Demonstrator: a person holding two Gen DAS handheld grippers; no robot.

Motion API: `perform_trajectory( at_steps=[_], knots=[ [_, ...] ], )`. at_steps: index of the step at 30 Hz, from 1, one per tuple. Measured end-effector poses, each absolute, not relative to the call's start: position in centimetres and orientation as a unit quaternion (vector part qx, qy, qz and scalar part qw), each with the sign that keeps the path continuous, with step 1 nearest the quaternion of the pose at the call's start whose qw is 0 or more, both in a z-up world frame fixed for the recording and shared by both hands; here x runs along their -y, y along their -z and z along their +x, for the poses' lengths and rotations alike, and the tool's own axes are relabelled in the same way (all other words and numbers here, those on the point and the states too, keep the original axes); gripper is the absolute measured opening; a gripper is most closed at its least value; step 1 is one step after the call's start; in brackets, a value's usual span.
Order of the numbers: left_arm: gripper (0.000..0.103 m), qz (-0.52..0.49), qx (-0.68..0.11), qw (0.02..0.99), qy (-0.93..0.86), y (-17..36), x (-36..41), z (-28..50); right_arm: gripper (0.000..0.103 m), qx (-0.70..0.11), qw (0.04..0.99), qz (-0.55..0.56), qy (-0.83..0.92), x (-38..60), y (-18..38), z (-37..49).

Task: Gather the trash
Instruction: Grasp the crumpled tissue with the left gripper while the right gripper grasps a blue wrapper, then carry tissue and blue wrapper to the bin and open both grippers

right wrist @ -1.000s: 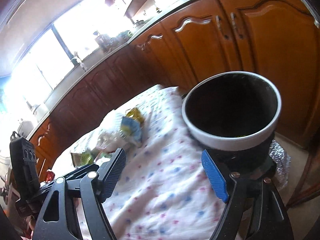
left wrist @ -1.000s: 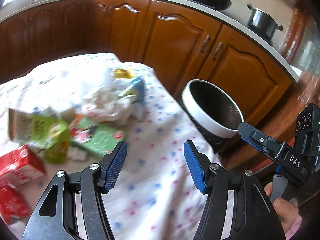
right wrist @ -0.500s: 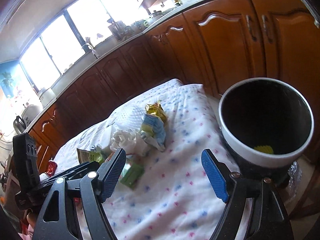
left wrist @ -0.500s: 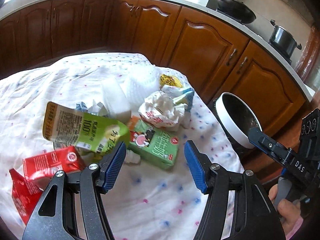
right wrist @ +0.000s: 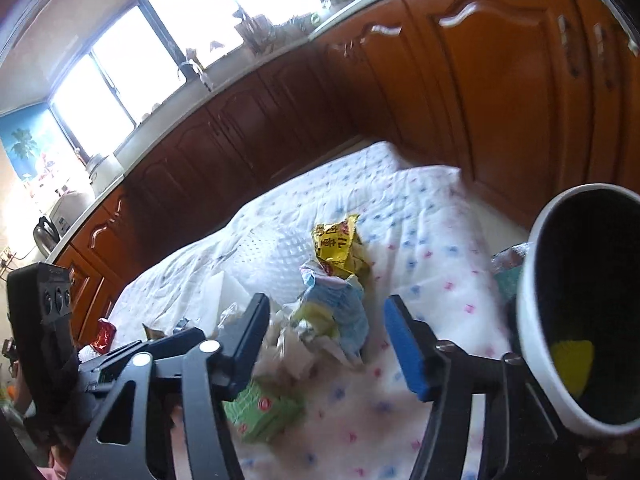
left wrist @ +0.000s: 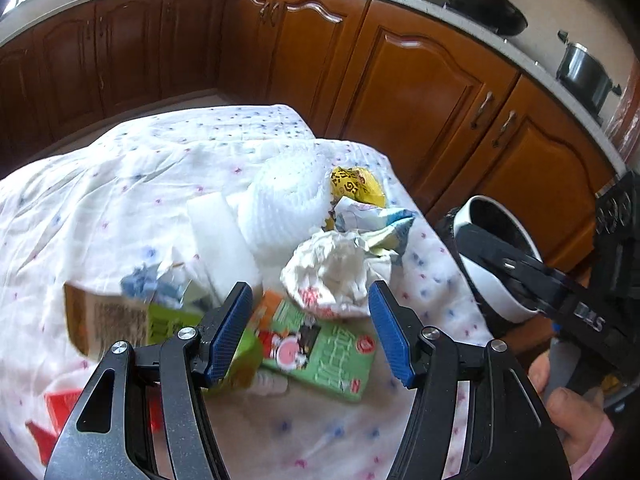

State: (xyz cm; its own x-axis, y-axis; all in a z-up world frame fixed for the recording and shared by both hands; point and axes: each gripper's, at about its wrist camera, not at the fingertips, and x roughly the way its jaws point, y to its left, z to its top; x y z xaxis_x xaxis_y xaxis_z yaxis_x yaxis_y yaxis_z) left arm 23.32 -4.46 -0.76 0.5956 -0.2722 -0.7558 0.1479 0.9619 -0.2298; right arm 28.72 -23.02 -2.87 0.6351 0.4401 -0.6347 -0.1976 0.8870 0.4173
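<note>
A pile of trash lies on a dotted white cloth (left wrist: 100, 200): a green carton (left wrist: 324, 356), a crumpled white paper (left wrist: 336, 276), a yellow wrapper (left wrist: 354, 186), a white foam net (left wrist: 288, 196), a green-brown juice pouch (left wrist: 128, 320) and red packs (left wrist: 60, 404). My left gripper (left wrist: 310, 336) is open and empty, just above the green carton. My right gripper (right wrist: 324, 340) is open and empty, over a blue-yellow wrapper (right wrist: 340, 312). The white-rimmed black bin (right wrist: 580, 308) stands at the table's right edge with a yellow piece inside; it also shows in the left wrist view (left wrist: 492, 292).
Brown kitchen cabinets (left wrist: 420, 92) run behind and to the right of the table. A pan (left wrist: 484, 8) and a pot (left wrist: 584, 72) sit on the counter. The right gripper's body (left wrist: 560, 300) reaches in front of the bin.
Both grippers swung left, away from the bin and toward the trash pile. The left gripper has come down closer to the green carton. Both stayed open.
</note>
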Motion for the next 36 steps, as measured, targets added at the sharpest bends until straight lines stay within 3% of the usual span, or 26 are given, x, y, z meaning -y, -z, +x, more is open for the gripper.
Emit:
perform_trajectory(
  at_steps=[3,4,5,7,9,13,16,36],
  knots=[
    [0.061,-0.056,-0.447,0.885,0.116,1.5,5.1,24.6,0.052,-0.396,0.887,0.154,-0.183,22.5,3.8,30.3],
    [0.061,-0.053,-0.449,0.884,0.120,1.7,5.3,24.9,0.038,-0.400,0.884,0.156,-0.185,22.5,4.1,30.7],
    [0.058,-0.048,-0.447,0.885,0.122,1.7,5.5,25.0,0.030,-0.406,0.881,0.154,-0.186,22.4,4.4,31.0],
    [0.044,-0.037,-0.443,0.887,0.126,1.7,6.1,24.9,0.029,-0.406,0.882,0.151,-0.184,22.5,4.7,31.0],
    [0.021,-0.035,-0.448,0.884,0.132,1.8,6.3,25.0,0.027,-0.399,0.886,0.146,-0.185,22.6,4.5,30.3],
    [0.009,-0.040,-0.446,0.884,0.134,2.0,6.1,24.7,0.026,-0.380,0.894,0.151,-0.182,23.8,3.2,28.1],
    [0.007,-0.053,-0.440,0.886,0.140,1.4,5.7,24.0,0.020,-0.363,0.901,0.158,-0.177,24.9,2.0,26.4],
    [0.003,-0.038,-0.386,0.903,0.185,-3.1,8.9,19.4,0.019,-0.292,0.935,0.164,-0.117,32.3,-2.5,18.5]
  ],
)
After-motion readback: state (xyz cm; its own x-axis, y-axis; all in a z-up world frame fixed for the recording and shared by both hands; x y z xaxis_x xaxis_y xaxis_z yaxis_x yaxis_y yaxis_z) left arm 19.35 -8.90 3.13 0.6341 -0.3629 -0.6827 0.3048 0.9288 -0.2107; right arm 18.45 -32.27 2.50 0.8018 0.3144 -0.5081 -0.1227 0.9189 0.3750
